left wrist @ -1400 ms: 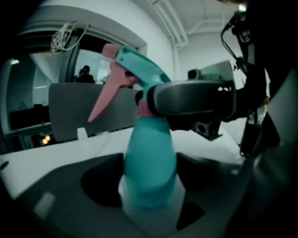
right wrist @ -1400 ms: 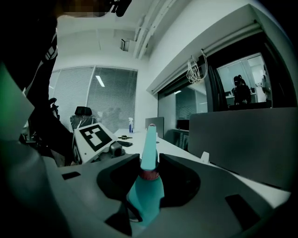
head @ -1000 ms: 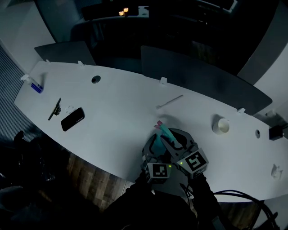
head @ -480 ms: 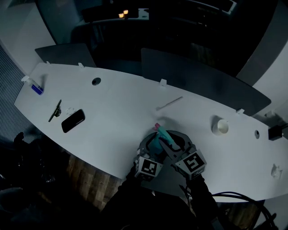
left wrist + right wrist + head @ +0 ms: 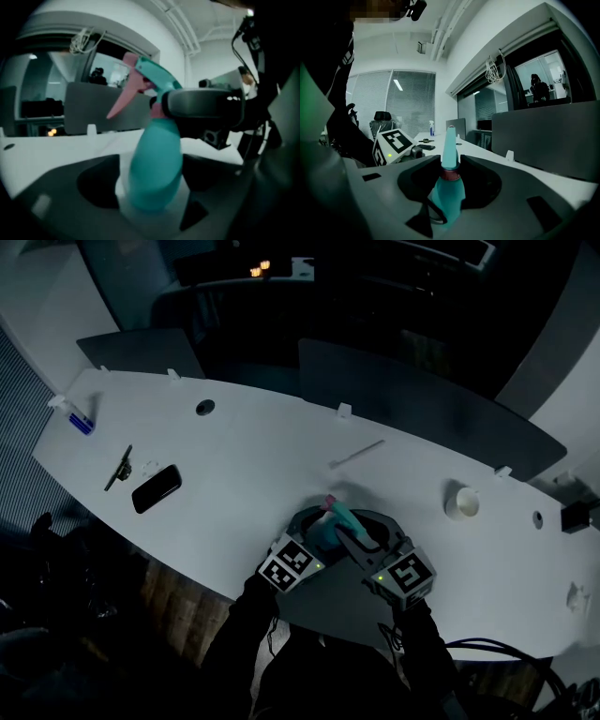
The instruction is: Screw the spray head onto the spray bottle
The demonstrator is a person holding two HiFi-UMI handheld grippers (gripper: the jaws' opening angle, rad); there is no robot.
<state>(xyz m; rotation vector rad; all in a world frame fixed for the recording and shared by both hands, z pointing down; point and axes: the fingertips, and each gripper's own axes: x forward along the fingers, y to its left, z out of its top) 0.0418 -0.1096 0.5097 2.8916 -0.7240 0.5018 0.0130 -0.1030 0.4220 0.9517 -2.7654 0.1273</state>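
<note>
1. Spray bottle (image 5: 154,164), spray head (image 5: 147,77) atop, is stood on the table (image 5: 234,465).
2. Left gripper (image 5: 314,534): its jaws, just opened, are spread around the bottle's body.
3. Right gripper (image 5: 351,539) is clamped on the neck collar (image 5: 450,174).

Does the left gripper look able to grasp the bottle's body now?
Probably yes: the left gripper has just been opening its jaws around the bottle; the right gripper grips higher, at the collar.

No legible text, brand or number anywhere. Only coded square markers on left cube (image 5: 292,563) and right cube (image 5: 405,573).
</note>
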